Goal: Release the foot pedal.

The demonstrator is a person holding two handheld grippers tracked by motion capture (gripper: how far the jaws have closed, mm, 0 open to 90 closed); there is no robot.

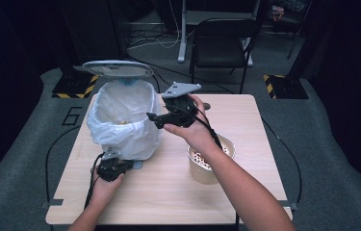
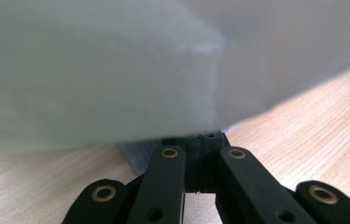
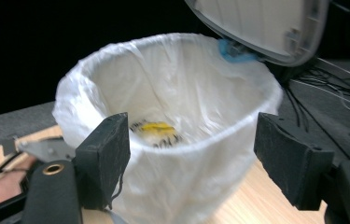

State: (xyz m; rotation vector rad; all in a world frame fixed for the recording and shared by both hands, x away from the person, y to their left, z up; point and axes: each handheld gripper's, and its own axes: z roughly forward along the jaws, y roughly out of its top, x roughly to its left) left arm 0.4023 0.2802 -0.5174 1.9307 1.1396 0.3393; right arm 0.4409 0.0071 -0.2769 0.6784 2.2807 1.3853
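White plastic liner of the bin (image 3: pixel 172 140) lies just ahead of my empty, apart right gripper (image 3: pixel 191 154); my left gripper (image 1: pixel 113 168), clamped on the pedal (image 2: pixel 137 156), should hold the lid (image 1: pixel 118 68) up.

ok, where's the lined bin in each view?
High view: bin stands left of centre on the table, lid up behind it.
Left gripper view: its white liner spans the top, close above the jaws.
Right gripper view: bin sits centre, seen between the open jaws, something yellow inside.
Shared landmark: the white liner, draped over the rim.
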